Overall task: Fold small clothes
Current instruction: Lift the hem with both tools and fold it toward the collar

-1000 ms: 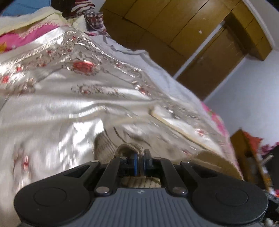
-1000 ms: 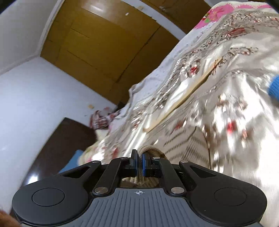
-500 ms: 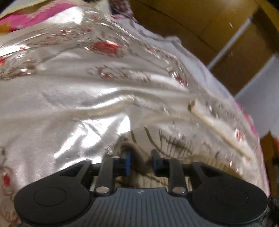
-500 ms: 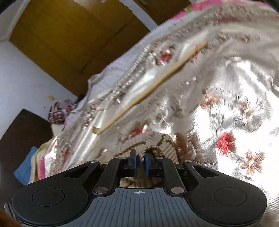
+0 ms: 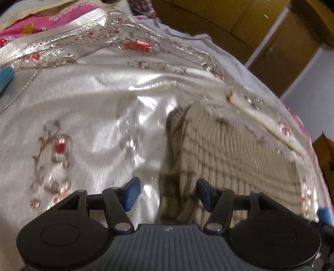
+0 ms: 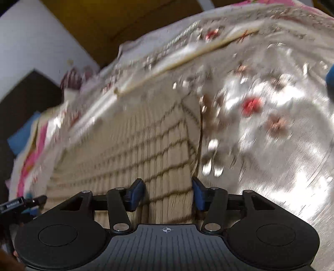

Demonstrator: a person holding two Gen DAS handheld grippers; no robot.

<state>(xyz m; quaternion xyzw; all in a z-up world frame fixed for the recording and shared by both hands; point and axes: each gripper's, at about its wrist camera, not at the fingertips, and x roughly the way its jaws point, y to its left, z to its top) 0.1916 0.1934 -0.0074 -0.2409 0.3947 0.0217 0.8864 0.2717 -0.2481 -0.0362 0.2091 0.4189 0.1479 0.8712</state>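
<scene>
Both hand-held grippers hang low over a beige knit garment (image 5: 229, 150) spread on a shiny embroidered bedspread (image 5: 83, 100), their jaws having just been opening after a pinch on the cloth. The left gripper (image 5: 167, 192) stands spread, its blue pads (image 5: 131, 193) clear of the fabric, with the garment's near left edge lying between and just under them. The right gripper (image 6: 168, 192) is likewise spread, the garment's near right edge between its pads, none pressing on it.

The risk, judged from this: the bedspread is slick and rumpled, and a freshly laid fold may slide or spring back once nothing pins it. A pad withdrawn too low could also snag the ribbed knit and drag the edge out of line; the thick bunched seam by the left gripper looks the likeliest place to catch. Blur hides how neatly the far edge lies.

From the near edges the garment runs away from both grippers across the bed, its far edge near a pale strip (image 5: 261, 116) lying on the bedspread. Beyond stand wooden wardrobe doors (image 5: 240, 18).
</scene>
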